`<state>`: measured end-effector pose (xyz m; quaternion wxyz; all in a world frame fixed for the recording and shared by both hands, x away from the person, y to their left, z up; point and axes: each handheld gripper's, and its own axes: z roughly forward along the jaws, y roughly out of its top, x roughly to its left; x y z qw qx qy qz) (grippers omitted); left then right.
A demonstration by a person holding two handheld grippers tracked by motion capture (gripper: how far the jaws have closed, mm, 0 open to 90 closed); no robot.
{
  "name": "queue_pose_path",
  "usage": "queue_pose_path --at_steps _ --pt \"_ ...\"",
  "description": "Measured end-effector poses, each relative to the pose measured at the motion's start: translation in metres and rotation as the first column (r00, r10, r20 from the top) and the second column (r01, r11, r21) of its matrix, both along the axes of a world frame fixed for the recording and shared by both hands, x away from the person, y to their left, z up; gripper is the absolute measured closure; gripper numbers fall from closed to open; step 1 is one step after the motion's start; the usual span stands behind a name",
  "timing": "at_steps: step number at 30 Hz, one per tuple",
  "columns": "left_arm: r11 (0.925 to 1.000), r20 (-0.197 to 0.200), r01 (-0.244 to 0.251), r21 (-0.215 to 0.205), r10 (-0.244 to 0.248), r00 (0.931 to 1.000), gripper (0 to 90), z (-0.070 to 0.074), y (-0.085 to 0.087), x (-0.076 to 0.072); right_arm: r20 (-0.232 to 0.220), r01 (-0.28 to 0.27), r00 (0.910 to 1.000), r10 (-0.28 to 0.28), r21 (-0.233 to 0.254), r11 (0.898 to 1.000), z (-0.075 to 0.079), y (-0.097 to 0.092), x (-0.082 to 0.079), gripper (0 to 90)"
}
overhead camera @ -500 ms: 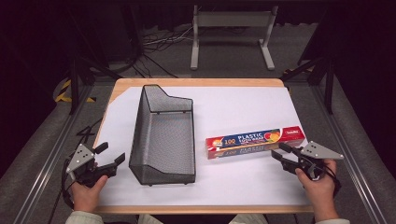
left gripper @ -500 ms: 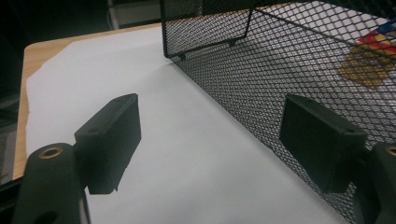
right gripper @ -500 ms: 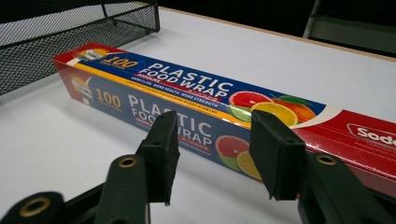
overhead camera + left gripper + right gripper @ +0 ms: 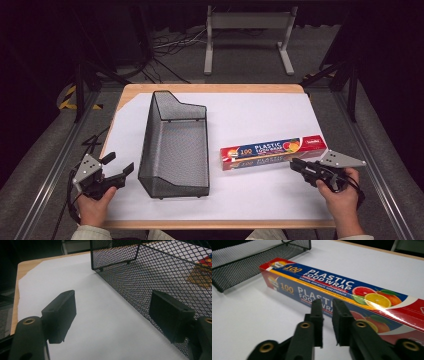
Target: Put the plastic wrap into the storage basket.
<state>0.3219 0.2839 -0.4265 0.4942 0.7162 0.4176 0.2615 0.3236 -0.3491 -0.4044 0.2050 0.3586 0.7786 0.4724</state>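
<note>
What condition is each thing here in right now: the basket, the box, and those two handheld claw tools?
Mesh basket: upright on the white sheet, empty.
Plastic food wrap box: closed, lying flat on its long side to the right of the basket.
Left gripper: fingers spread wide, nothing between them, beside the basket's wall.
Right gripper: fingers nearly together, empty, pointed at the box.
White sheet: flat over the table.
</note>
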Motion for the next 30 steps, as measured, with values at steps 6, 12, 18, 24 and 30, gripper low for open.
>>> queue_pose_path --at_steps 6,12,18,24,30 --pt "1.0000 0.001 -0.003 0.002 0.003 1.0000 23.0 0.000 0.000 0.000 -0.019 -0.032 0.9993 0.031 -0.050 0.998 0.009 0.010 -0.004 90.0" --pt "1.0000 0.002 -0.004 0.004 0.004 1.0000 23.0 0.000 0.000 0.000 -0.054 -0.070 0.9965 0.064 -0.104 0.992 0.016 0.020 -0.004 90.0" --pt "0.9999 -0.002 -0.013 0.011 0.013 0.9999 23.0 -0.001 0.000 0.000 -0.102 -0.110 0.9901 0.097 -0.130 0.985 0.026 0.035 0.000 90.0" --pt "0.9998 -0.001 -0.014 0.013 0.014 0.9999 23.0 -0.001 0.001 0.000 -0.136 -0.132 0.9844 0.112 -0.149 0.980 0.035 0.050 0.004 90.0" --pt "0.9997 -0.001 -0.017 0.016 0.017 0.9999 23.0 -0.002 0.001 0.000 -0.146 -0.158 0.9800 0.136 -0.157 0.975 0.039 0.061 0.009 90.0"
